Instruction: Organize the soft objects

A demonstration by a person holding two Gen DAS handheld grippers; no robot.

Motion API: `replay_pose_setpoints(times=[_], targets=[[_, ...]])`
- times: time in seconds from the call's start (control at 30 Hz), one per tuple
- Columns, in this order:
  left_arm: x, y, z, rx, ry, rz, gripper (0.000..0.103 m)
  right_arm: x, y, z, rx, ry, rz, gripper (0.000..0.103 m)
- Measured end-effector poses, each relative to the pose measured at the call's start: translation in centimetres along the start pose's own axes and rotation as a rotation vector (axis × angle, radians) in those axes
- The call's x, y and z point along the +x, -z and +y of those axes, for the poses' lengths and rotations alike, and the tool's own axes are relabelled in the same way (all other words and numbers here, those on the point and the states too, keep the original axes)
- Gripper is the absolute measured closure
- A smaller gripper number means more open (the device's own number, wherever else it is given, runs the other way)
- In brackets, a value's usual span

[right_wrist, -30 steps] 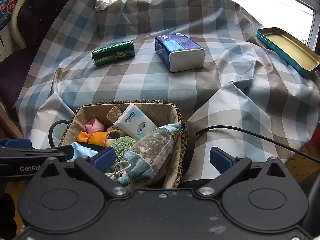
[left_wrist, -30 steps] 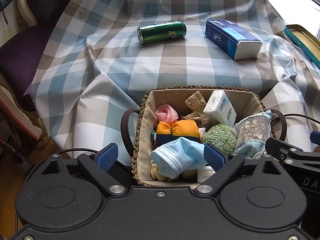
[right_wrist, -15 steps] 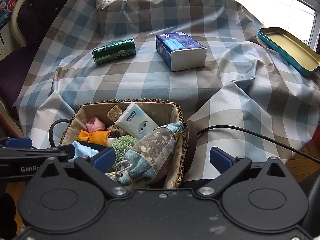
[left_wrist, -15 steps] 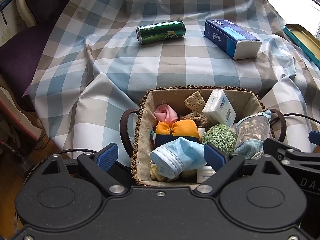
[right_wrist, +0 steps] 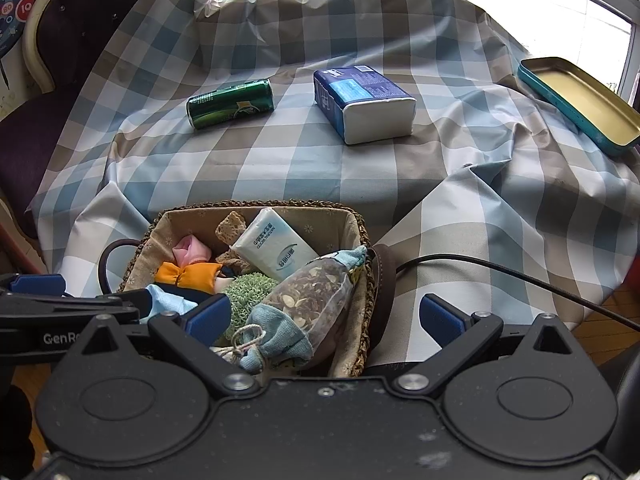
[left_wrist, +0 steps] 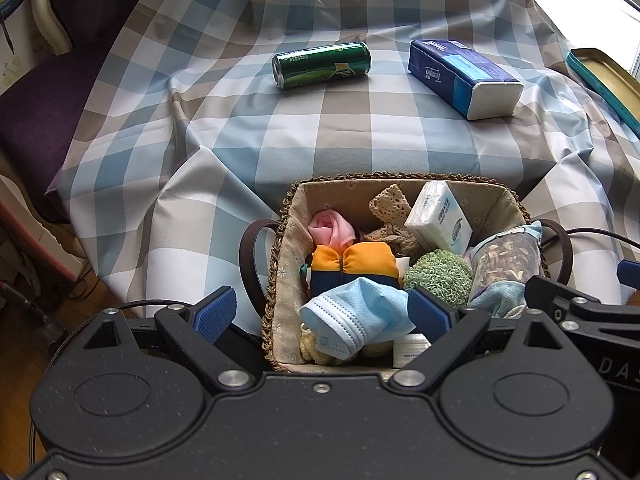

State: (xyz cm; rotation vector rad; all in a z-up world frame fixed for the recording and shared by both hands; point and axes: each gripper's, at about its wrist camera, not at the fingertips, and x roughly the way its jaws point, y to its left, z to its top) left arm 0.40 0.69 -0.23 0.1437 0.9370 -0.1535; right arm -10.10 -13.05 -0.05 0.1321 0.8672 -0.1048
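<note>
A woven basket (left_wrist: 288, 216) with a fabric lining stands at the near edge of the checked tablecloth. Soft items fill it: a light blue face mask (left_wrist: 356, 312), an orange and navy pouch (left_wrist: 352, 260), a pink cloth (left_wrist: 330, 228), a green knitted scrubber (left_wrist: 438, 276), a white tissue pack (left_wrist: 438, 218) and a sachet of dried bits (right_wrist: 316, 292). My left gripper (left_wrist: 322, 312) hovers open above the basket's near left part, over the mask. Over the basket's right rim (right_wrist: 366, 240), my right gripper (right_wrist: 325, 316) stands open above the sachet. Neither holds anything.
Farther back on the cloth lie a green can (left_wrist: 320, 65) on its side and a blue tissue pack (left_wrist: 464, 76). A teal tin lid (right_wrist: 576, 100) sits at the right edge. A black cable (right_wrist: 500, 272) runs right of the basket. A dark chair (right_wrist: 80, 20) stands at the left.
</note>
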Motion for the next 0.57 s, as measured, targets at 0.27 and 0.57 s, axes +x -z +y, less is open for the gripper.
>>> replay_pose_setpoints(times=[0.27, 0.57], targets=[[-0.02, -0.05, 0.03, -0.001, -0.001, 0.001, 0.013, -0.01, -0.03, 0.03, 0.001, -0.001, 0.001, 0.002], [-0.05, -0.09, 0.04, -0.002, 0.0, 0.002, 0.013, -0.1, -0.02, 0.06, 0.0, -0.001, 0.001, 0.002]])
